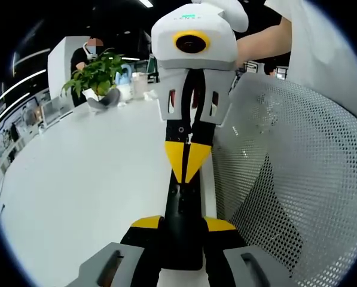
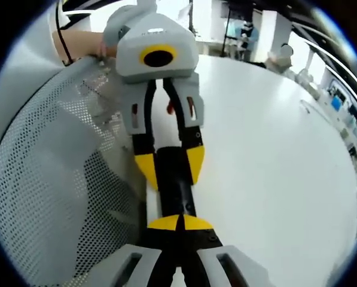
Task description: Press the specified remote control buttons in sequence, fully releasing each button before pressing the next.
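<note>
White table (image 1: pixel 76 179), mesh chair (image 1: pixel 298 167) beside. Left gripper (image 1: pixel 182 230) clamped the remote (image 1: pixel 184 209) btwn its jaws; right gripper (image 2: pixel 179 222) was pinched shut, tips on a button imo. Next: lift fully off.

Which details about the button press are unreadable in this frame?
Which button is pressed: in the left gripper view the right gripper tips cover that spot on the remote.
Button labels: both views, remote face too dark and small.
Remote's near end: left gripper view, hidden between the jaws of the left gripper.
</note>
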`<state>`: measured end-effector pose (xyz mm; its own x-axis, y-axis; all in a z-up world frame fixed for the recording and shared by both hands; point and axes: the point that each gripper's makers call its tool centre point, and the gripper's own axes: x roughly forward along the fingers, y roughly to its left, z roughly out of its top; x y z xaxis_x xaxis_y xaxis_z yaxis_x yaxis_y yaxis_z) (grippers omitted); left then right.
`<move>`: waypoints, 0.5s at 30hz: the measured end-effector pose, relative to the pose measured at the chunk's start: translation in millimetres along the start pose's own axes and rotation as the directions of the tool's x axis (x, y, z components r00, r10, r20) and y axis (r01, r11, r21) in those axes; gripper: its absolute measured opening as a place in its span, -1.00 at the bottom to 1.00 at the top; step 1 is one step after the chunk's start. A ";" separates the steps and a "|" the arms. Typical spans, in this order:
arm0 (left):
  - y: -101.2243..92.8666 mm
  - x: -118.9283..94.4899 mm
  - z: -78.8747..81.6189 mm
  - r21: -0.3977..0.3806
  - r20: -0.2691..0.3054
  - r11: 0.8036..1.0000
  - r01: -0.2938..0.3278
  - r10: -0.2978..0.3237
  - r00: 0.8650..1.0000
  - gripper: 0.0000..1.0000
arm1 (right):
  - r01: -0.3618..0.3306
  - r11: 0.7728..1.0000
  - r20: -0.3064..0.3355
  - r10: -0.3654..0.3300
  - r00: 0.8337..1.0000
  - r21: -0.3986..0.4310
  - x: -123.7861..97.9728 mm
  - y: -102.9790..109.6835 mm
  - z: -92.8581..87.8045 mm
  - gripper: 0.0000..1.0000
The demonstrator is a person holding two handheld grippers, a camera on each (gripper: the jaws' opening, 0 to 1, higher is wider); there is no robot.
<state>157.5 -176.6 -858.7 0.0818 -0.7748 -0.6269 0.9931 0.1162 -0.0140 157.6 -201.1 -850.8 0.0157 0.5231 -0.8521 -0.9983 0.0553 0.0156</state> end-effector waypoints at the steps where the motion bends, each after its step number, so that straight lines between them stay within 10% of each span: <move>1: 0.0 0.1 -0.1 0.000 0.000 1.000 0.000 0.000 1.000 -0.49 | 0.000 1.000 -0.001 0.000 1.000 0.000 -0.1 -0.1 -0.1 -1.00; 15: -0.1 0.2 0.1 0.002 0.003 1.000 0.005 -0.005 1.000 -0.49 | 0.007 1.000 -0.028 -0.007 1.000 0.012 -2.6 -2.0 -8.1 -1.00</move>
<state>157.4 -176.9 -858.7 0.0770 -0.7772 -0.6245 0.9937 0.1112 -0.0159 159.1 -209.4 -852.8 0.0207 0.4987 -0.8665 -0.9975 0.0689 0.0158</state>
